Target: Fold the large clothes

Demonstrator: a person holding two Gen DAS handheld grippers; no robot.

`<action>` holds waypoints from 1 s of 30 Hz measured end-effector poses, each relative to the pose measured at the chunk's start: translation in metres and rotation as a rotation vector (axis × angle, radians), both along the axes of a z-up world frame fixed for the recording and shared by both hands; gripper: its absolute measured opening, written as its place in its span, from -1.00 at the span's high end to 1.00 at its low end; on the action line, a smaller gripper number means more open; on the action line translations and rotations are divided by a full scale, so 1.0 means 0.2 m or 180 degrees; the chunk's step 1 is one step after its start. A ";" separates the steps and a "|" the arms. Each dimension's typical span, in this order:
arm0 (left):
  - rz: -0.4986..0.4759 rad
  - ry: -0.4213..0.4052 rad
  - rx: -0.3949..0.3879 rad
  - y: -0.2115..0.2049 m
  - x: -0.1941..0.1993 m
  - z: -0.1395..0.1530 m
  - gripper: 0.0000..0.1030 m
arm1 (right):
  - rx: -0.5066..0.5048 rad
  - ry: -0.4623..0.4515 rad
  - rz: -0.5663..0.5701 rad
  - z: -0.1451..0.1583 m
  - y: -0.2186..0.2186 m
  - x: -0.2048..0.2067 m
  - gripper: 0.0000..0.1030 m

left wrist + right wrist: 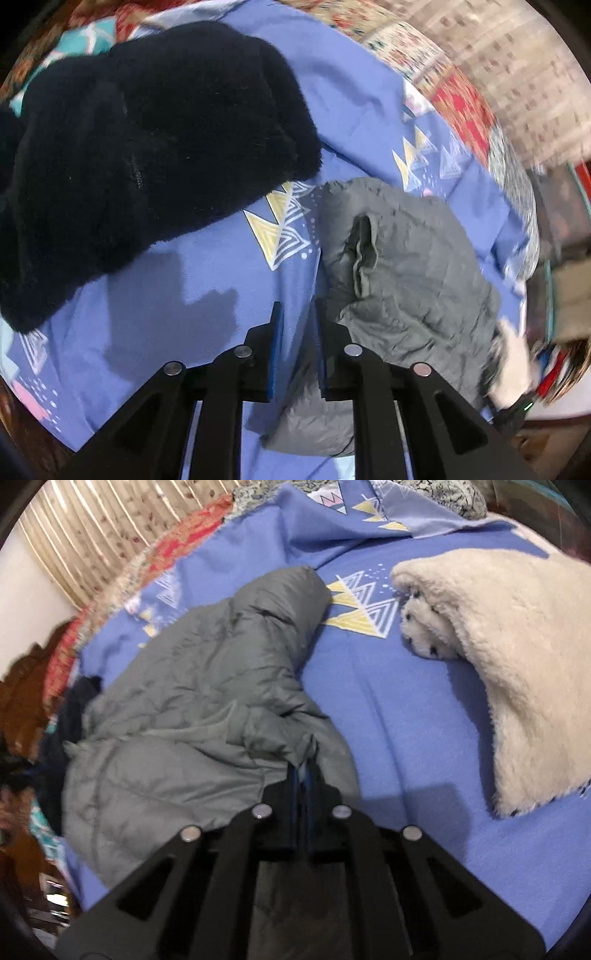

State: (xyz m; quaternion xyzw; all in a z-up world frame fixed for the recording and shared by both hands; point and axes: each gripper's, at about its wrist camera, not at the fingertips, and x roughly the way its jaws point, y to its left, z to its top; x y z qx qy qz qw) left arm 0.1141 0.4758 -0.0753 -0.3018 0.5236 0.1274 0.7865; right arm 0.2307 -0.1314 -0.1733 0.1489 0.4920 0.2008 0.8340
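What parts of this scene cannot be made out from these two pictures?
- Grey jacket: its near edge is hidden by the right gripper in the right wrist view.
- Dark fleece garment: cut off by the left edge of the left wrist view.
- Left gripper: whether it touches the jacket is unclear.
- Room at right: motion-blurred, left wrist view.

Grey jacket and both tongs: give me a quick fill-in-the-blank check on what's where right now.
1. The right tongs are shut on the hem of the ____ jacket.
2. The left tongs are ____, with the blue bedsheet showing between their pads.
3. In the right wrist view, the fluffy garment lying apart from the jacket is ____ in colour.
4. In the left wrist view, the dark fleece lies on the ____.

Missing words: grey; open; cream; bedsheet
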 end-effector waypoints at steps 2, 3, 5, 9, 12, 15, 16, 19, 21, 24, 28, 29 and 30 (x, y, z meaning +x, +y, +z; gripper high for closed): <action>-0.0189 0.0007 0.0115 -0.08 0.01 -0.02 0.00 | 0.0133 -0.0036 0.0009 0.02 -0.01 0.00 0.48; -0.0284 0.0005 0.0221 -0.13 0.02 -0.03 -0.10 | 0.0162 -0.0071 0.0010 0.04 0.00 -0.01 0.06; -0.0447 -0.0044 0.0483 -0.22 0.05 -0.04 -0.20 | 0.0140 -0.0161 0.0067 0.08 0.03 -0.01 -0.24; -0.0931 -0.0119 0.0989 -0.42 0.12 -0.06 -0.50 | -0.0006 -0.0148 0.0282 0.09 0.12 0.02 -0.27; -0.1255 -0.0129 0.1344 -0.54 0.17 -0.10 -0.62 | -0.0095 -0.0145 0.0386 0.08 0.15 0.05 -0.27; -0.1445 -0.0004 0.1383 -0.61 0.20 -0.19 -0.63 | -0.0074 -0.0101 0.0397 0.05 0.16 0.07 -0.27; -0.1498 0.0045 0.1418 -0.63 0.20 -0.23 -0.63 | -0.0051 -0.0086 0.0388 0.04 0.17 0.08 -0.27; -0.1528 0.0107 0.1449 -0.65 0.20 -0.29 -0.63 | -0.0010 -0.0079 0.0365 0.02 0.17 0.08 -0.27; -0.1509 0.0122 0.1413 -0.66 0.18 -0.32 -0.63 | 0.0001 -0.0045 0.0356 -0.01 0.18 0.07 -0.27; -0.1429 0.0068 0.1435 -0.66 0.13 -0.34 -0.59 | -0.0094 -0.0036 0.0364 -0.04 0.20 0.04 -0.24; -0.1369 0.0015 0.1431 -0.66 0.01 -0.35 -0.43 | -0.0139 -0.0220 0.0383 -0.01 0.21 -0.03 0.07; -0.1355 -0.0004 0.1431 -0.67 -0.02 -0.34 -0.36 | -0.0116 -0.0263 0.0431 0.01 0.21 -0.05 0.21; -0.1339 -0.0017 0.1442 -0.67 -0.05 -0.34 -0.24 | -0.0143 -0.0303 0.0467 0.02 0.22 -0.08 0.42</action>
